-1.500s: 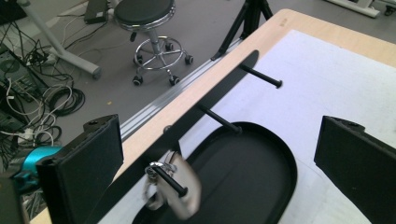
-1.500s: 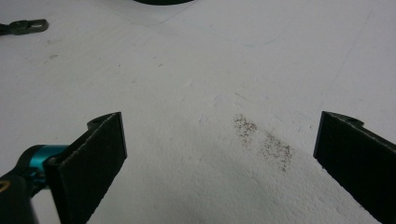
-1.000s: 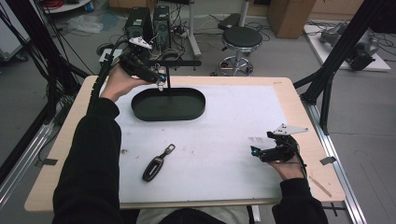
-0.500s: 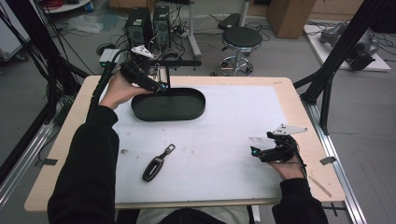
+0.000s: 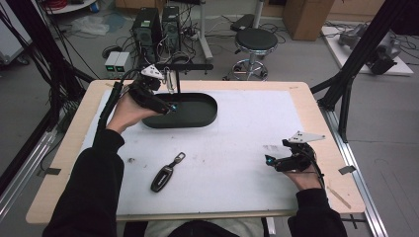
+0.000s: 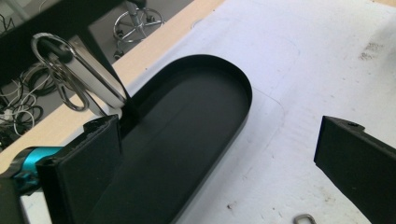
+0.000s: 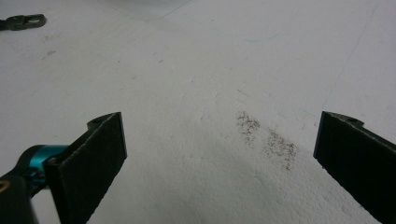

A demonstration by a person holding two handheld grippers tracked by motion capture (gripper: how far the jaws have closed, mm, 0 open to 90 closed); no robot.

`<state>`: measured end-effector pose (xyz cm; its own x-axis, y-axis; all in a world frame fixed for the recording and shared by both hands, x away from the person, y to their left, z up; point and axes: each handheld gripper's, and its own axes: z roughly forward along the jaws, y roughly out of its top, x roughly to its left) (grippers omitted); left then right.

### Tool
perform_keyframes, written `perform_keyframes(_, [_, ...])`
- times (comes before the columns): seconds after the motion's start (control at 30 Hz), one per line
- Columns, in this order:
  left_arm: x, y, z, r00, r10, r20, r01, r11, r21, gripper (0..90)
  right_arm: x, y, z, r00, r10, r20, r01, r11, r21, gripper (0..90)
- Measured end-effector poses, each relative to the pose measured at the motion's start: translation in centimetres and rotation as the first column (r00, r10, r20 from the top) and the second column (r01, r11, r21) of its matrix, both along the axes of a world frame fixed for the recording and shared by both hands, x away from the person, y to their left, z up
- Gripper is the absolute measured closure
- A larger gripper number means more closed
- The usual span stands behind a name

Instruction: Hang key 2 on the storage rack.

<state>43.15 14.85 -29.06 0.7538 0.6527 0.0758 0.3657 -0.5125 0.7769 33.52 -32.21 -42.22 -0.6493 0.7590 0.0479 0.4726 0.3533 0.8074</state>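
— What do you see from up high?

— I see my left claw [image 5: 165, 106] over the near left end of the black tray [image 5: 197, 118]. The tray is long with round ends, and it sits at the far side of the white mat [image 5: 232, 143] on the tabletop [image 5: 316, 98].

— Is the left claw holding anything?

— No. In the left gripper view its two jaws are spread wide apart with nothing between them. Past the left jaw I can see a shiny metal clip with key rings [image 6: 77, 77] hanging from a black bar [image 5: 190, 66] over the tray's back edge.

— And your right claw?

— My right claw [image 5: 279, 162] is low over the near right part of the mat, well apart from the tray. Its jaws are spread wide too, with only white mat and a grey smudge [image 7: 268, 135] between them.

— Where is the car key?

— The dark key fob [image 5: 165, 174] lies flat on the mat, near the front, between my two arms. No claw is touching it. Its little metal loop [image 5: 179, 157] points toward the tray.
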Motion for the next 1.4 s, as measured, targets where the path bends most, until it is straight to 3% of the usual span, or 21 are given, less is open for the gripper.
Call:
perform_keyframes(0.17, [-0.7,-0.5,-1.1,0.9999,-0.011,-0.003,0.011,0.9999,0.008,3.0,0.0,0.0,0.0,1.0000,-0.002,-0.001,0.002,1.0000,-0.004,1.7])
perform_keyframes(0.53, [-1.9,-1.1,-2.3,0.9968,-0.048,-0.064,0.051,0.9980,0.037,2.9,0.0,0.1,-0.1,1.0000,-0.001,-0.003,0.001,0.9999,-0.016,1.7])
perform_keyframes(0.7, [-2.8,-1.4,-2.8,0.9942,-0.066,-0.085,0.073,0.9943,0.078,2.9,0.0,0.0,-0.1,1.0000,-0.001,0.000,0.001,0.9998,-0.017,1.7])
perform_keyframes(0.9, [-3.6,-2.0,-3.7,0.9951,-0.056,-0.081,0.063,0.9937,0.092,2.9,-0.1,0.0,-0.1,1.0000,-0.003,0.000,0.003,0.9999,-0.012,1.7])
perform_keyframes(1.4, [-5.0,-2.5,-6.6,0.9847,-0.056,-0.165,0.078,0.9885,0.130,2.9,-0.1,-0.1,-0.1,1.0000,-0.003,0.002,0.003,0.9999,-0.012,1.7])
